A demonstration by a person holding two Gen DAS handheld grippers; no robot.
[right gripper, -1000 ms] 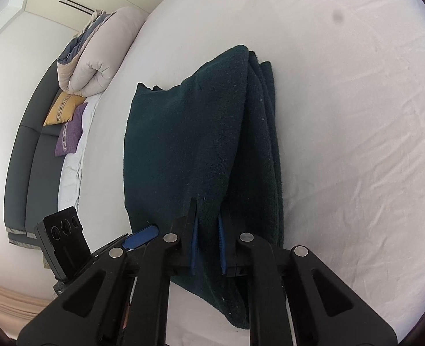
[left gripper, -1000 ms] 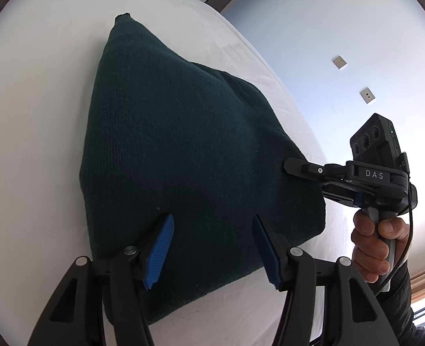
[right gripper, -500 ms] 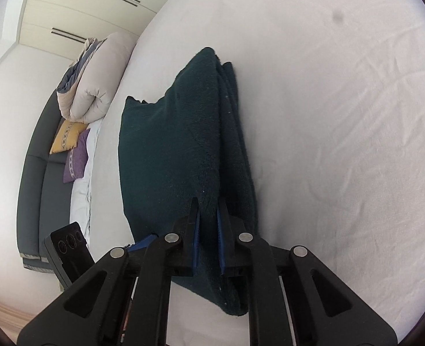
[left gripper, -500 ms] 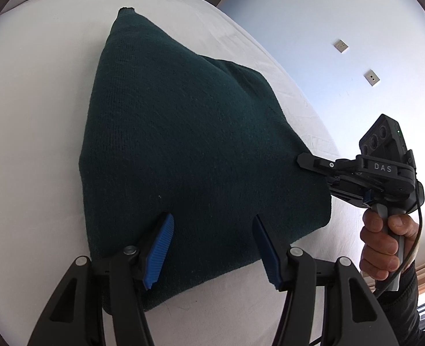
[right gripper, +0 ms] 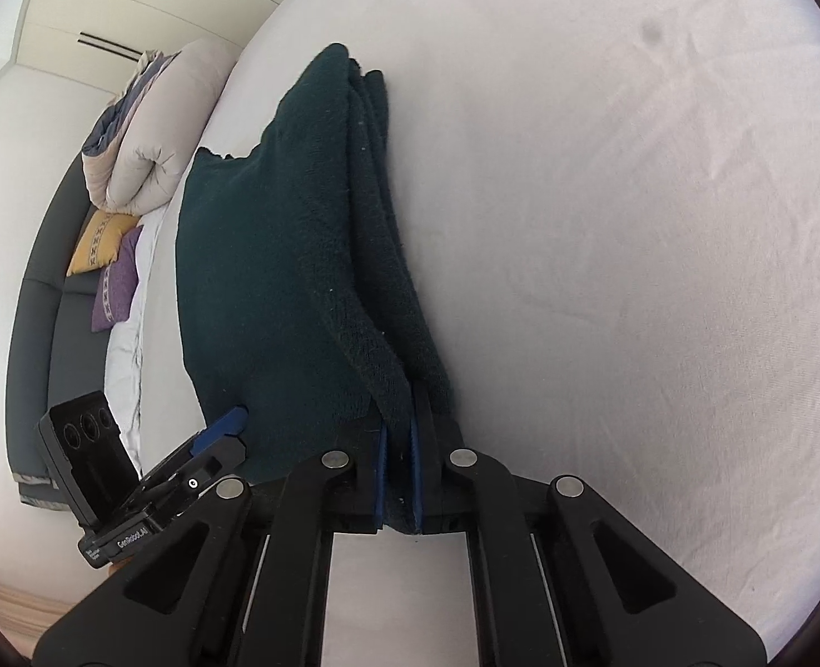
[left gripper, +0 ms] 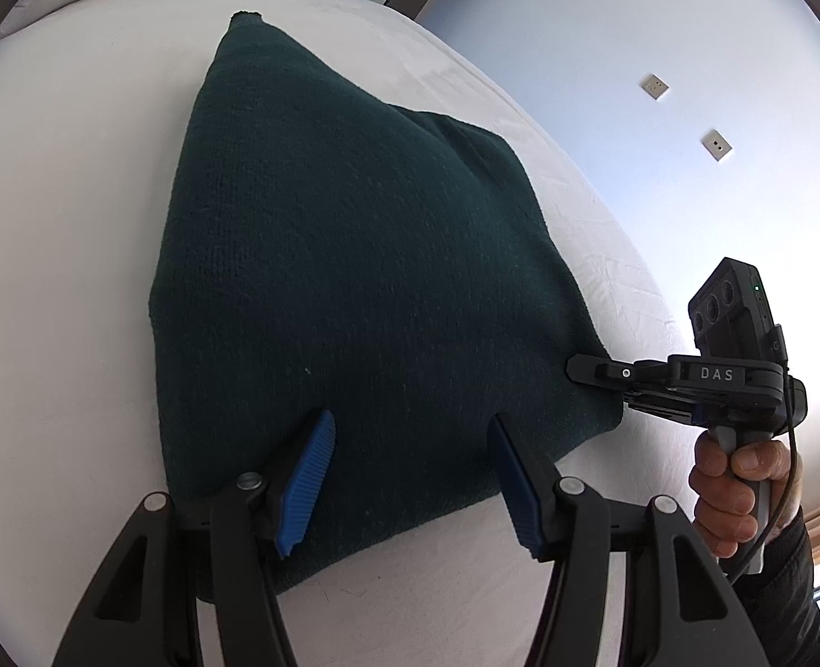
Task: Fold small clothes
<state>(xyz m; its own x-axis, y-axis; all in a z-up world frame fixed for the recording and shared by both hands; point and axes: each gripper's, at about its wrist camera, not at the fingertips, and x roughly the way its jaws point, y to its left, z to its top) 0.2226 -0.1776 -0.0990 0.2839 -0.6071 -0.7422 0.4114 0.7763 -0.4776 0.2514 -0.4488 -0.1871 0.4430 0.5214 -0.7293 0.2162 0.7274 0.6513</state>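
Green knit garment (left gripper: 354, 278) pinched by right gripper (right gripper: 398, 478); left gripper (left gripper: 410, 478) spread, seemingly hovering.

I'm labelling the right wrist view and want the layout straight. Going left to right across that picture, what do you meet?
Dark sofa → yellow cushion → rolled duvet → dark green garment → right gripper shut on its edge → bare white sheet.

White bed sheet (right gripper: 604, 222), faintly creased, small dark spot (right gripper: 651, 30) far side. Rolled beige duvet (right gripper: 159, 128) at bed end. Yellow cushion (right gripper: 98, 242) and purple cushion (right gripper: 118, 286) on grey sofa (right gripper: 48, 305). Two wall sockets (left gripper: 654, 86) on pale wall. Cream wardrobe doors (right gripper: 132, 11) behind.
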